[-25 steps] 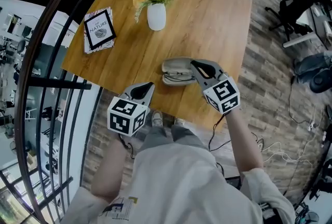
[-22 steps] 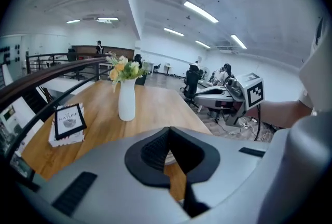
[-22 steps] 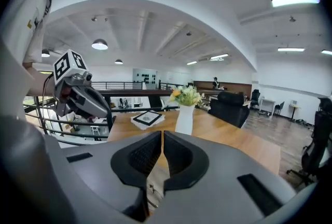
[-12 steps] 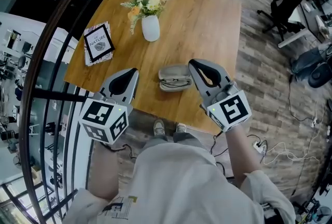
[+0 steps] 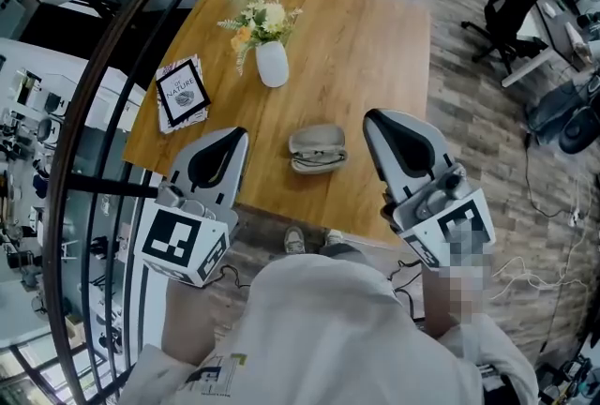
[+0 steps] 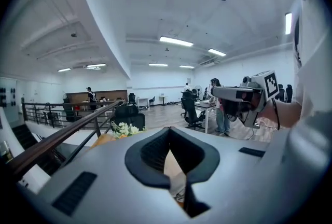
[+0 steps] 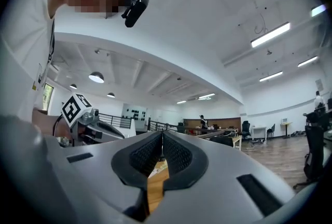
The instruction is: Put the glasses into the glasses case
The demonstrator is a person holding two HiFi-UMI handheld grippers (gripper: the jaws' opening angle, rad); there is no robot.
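- The left gripper was closed, its two jaws meeting at the tips with nothing between them. It pointed roughly level, held above the near edge of the light-brown wooden worktop.
- The right gripper was closed too and carried nothing. Its ribbed pads lay together, and only a sliver of worktop showed below them.
- The grey-beige oval glasses case lay on the worktop between the two grippers. It sat a little ahead of their tips and below them, touching neither.
- The lid of the case looked down, or very nearly so, with a dark seam running along its front edge.
- The glasses showed in neither gripper and nowhere on the bare wood. They were probably already inside the case, though no view looked into it.
- Further ahead of the left gripper stood a white vase of pale flowers. Out to that gripper's left lay a small black-and-white covered book. Both were well apart from the case.
- Step in hand, as a judgement: the tail end of the task, with the glasses stowed, the lid brought over and both grippers clear of the case.
- If the dark seam meant that the lid had not latched, the next move would call for one closed gripper to press down gently on the lid's front edge. The other gripper would steady the case from the side so that it could not skid across the smooth wood.
- If the lid was in fact shut, nothing more was needed than to keep both grippers off the case.
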